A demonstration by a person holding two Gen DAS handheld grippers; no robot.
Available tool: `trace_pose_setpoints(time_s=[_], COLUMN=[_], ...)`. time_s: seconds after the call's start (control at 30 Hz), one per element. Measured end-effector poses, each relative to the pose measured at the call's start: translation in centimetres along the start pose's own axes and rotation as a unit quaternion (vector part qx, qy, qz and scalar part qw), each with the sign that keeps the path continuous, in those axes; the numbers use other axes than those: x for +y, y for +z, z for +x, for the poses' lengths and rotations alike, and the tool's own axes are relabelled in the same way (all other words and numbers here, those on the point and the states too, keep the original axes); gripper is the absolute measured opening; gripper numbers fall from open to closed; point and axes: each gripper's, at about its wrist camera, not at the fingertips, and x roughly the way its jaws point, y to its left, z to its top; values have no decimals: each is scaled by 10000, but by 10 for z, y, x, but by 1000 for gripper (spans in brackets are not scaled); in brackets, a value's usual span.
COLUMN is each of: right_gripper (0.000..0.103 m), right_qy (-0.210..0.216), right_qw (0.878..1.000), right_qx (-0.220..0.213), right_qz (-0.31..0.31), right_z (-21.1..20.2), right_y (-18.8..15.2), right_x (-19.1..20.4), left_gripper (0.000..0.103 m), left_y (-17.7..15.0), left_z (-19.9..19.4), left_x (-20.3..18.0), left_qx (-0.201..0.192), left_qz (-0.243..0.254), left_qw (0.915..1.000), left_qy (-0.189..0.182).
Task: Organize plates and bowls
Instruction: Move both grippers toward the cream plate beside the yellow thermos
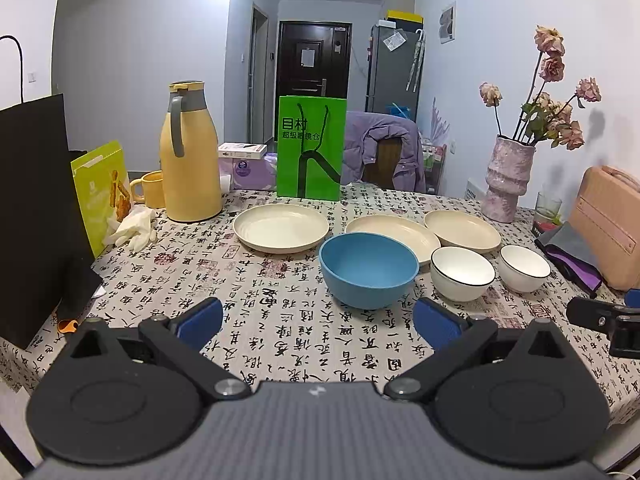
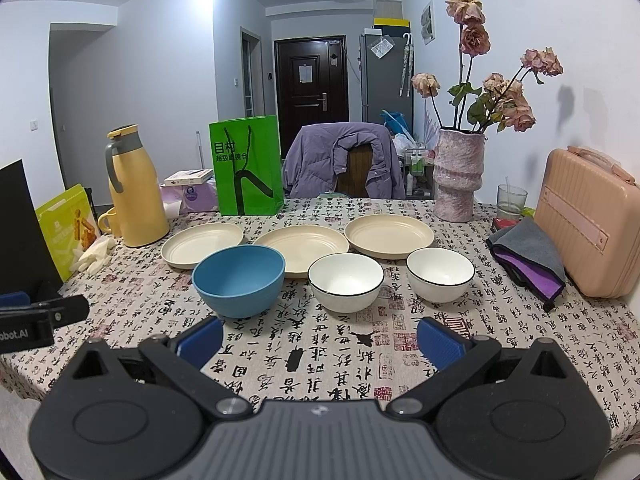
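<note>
Three cream plates stand in a row on the table: left plate (image 1: 281,226) (image 2: 202,243), middle plate (image 1: 394,232) (image 2: 302,244), right plate (image 1: 462,230) (image 2: 389,235). In front of them are a blue bowl (image 1: 368,268) (image 2: 239,279) and two white bowls with black rims (image 1: 462,273) (image 1: 524,267) (image 2: 346,281) (image 2: 440,274). My left gripper (image 1: 318,322) is open and empty, just short of the blue bowl. My right gripper (image 2: 319,340) is open and empty, in front of the nearer white bowl.
A yellow thermos (image 1: 188,152), yellow mug (image 1: 150,189), green bag (image 1: 311,148), snack bag (image 1: 102,192) and black bag (image 1: 36,216) stand at the left and back. A vase of dried roses (image 2: 458,174), a glass (image 2: 511,200), a pink case (image 2: 592,224) and a folded cloth (image 2: 528,256) are on the right.
</note>
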Motion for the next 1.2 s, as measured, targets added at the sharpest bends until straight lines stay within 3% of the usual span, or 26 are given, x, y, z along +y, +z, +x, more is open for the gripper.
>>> trace_pose_setpoints(time_s=[0.67, 1.2], right_gripper=[103, 103], right_qy=[285, 523], right_qw=[9996, 9984], right_qx=[4, 228], right_qz=[57, 32], right_z=[23, 74], right_y=[17, 35], right_x=[8, 25], left_gripper=[103, 103], left_y=[10, 21], left_z=[24, 69], left_x=[11, 32], left_qx=[87, 311], left_qz=[-75, -289], left_qw=[9999, 9991], left_qy=[10, 78])
